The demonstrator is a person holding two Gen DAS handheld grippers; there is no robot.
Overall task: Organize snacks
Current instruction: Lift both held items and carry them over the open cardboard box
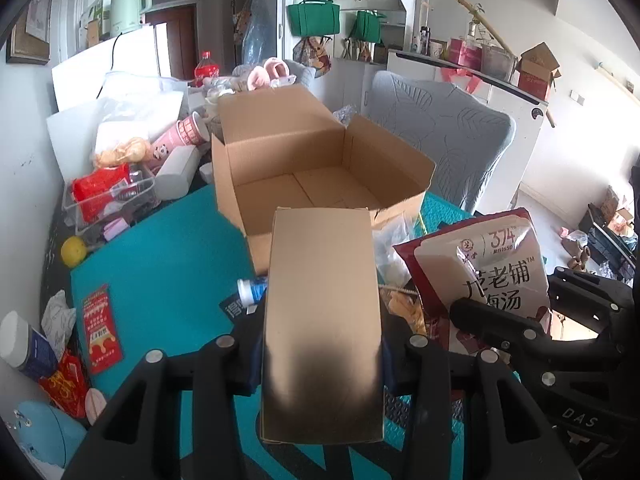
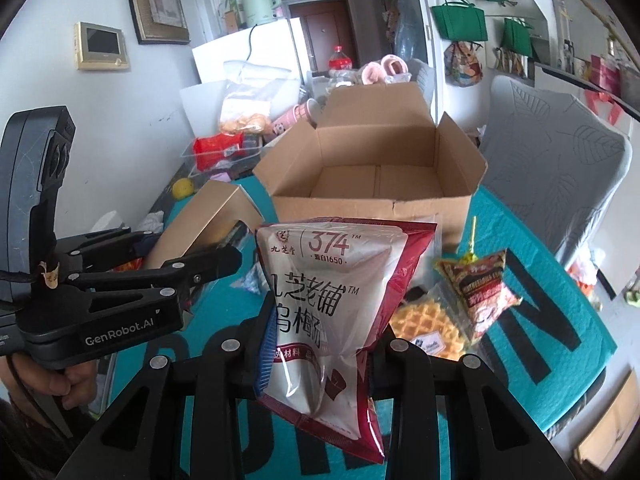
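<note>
My left gripper (image 1: 322,354) is shut on a plain tan carton (image 1: 322,312), held up off the teal table and pointing toward an open cardboard box (image 1: 320,160). The box (image 2: 376,168) stands open with a bare bottom. Between the pads of my right gripper (image 2: 320,360), which is shut, sits a white and dark red snack pouch (image 2: 332,304) printed with 374, raised just in front of the box. The same pouch (image 1: 488,272) appears at the right of the left wrist view, and the tan carton (image 2: 204,224) shows at the left of the right wrist view.
On the teal mat (image 2: 540,280) lie a waffle pack (image 2: 424,328) and a small dark red snack bag (image 2: 480,292). Left of the box sit a clear bin with a red packet (image 1: 104,192), a yellow ball (image 1: 73,251), a small bottle (image 1: 250,291). A grey chair (image 1: 444,136) stands behind.
</note>
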